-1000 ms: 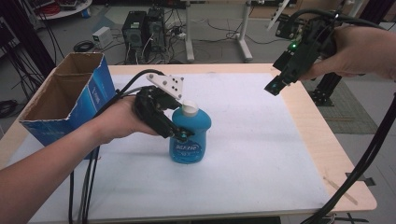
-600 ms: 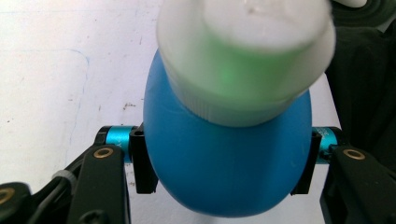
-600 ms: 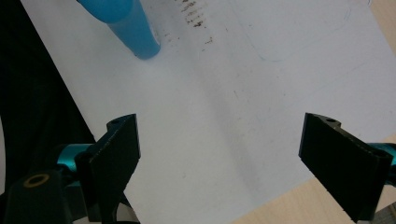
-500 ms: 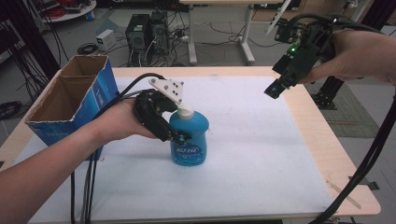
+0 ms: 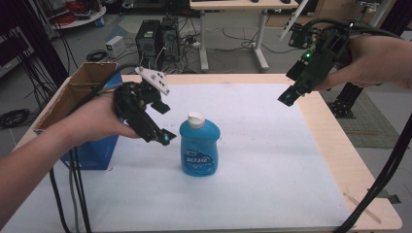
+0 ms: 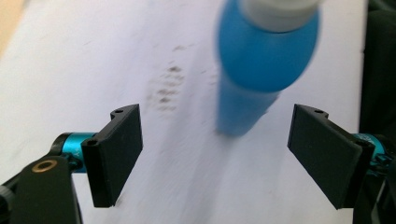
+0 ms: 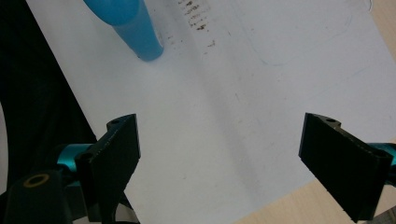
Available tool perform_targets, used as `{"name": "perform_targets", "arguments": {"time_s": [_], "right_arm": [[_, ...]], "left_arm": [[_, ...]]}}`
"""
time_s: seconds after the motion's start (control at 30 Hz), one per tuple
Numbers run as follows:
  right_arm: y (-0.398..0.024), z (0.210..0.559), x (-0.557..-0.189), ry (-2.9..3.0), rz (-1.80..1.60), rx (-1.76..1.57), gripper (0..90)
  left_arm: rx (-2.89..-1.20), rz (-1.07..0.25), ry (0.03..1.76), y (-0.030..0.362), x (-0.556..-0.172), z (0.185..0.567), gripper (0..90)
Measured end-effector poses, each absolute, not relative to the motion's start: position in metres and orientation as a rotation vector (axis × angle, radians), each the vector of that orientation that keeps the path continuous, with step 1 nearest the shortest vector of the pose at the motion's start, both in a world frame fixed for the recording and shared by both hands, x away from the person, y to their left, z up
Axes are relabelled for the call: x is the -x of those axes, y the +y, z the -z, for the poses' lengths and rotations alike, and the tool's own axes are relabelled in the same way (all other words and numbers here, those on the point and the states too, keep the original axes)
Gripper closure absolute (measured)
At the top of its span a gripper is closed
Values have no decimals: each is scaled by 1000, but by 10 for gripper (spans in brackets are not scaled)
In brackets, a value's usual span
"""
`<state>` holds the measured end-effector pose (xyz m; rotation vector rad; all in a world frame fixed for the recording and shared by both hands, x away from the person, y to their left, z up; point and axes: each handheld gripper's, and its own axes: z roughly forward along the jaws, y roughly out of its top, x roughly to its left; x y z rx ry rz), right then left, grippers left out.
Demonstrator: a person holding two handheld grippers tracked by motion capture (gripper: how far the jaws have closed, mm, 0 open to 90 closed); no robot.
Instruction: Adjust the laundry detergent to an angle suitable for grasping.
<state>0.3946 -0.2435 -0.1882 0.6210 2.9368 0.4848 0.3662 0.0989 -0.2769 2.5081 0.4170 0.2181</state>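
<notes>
L tool (image 5: 163, 121) just opened, clear of upright bottle (image 5: 198, 145); R tool (image 5: 289, 95) open near table edge.

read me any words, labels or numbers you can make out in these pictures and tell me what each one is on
Blue bottle: a white label with dark blue lettering on its front, too blurred to read.
Blue cardboard box: no print can be made out on its visible side.
White table cover: dark smudges, no lettering.
Nothing in the gripper views is readable.

Grey floor (image 5: 87, 34) — cables, desk legs (image 5: 262, 43)
</notes>
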Motion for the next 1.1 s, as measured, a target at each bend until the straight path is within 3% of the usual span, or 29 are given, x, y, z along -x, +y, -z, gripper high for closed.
{"name": "perform_targets", "arguments": {"time_s": [0.47, 0.73, 1.1], "right_arm": [[-242, 188, -396, 2940, -485, -615, 120], [-239, 186, -398, 2938, -488, -615, 120], [-243, 183, -399, 2937, -512, -620, 120]], "left_arm": [[-2649, -451, 753, 139, -397, 168, 181], [-2639, -507, 867, 148, -416, 151, 180], [-2653, -493, 818, 141, -413, 150, 180]]}}
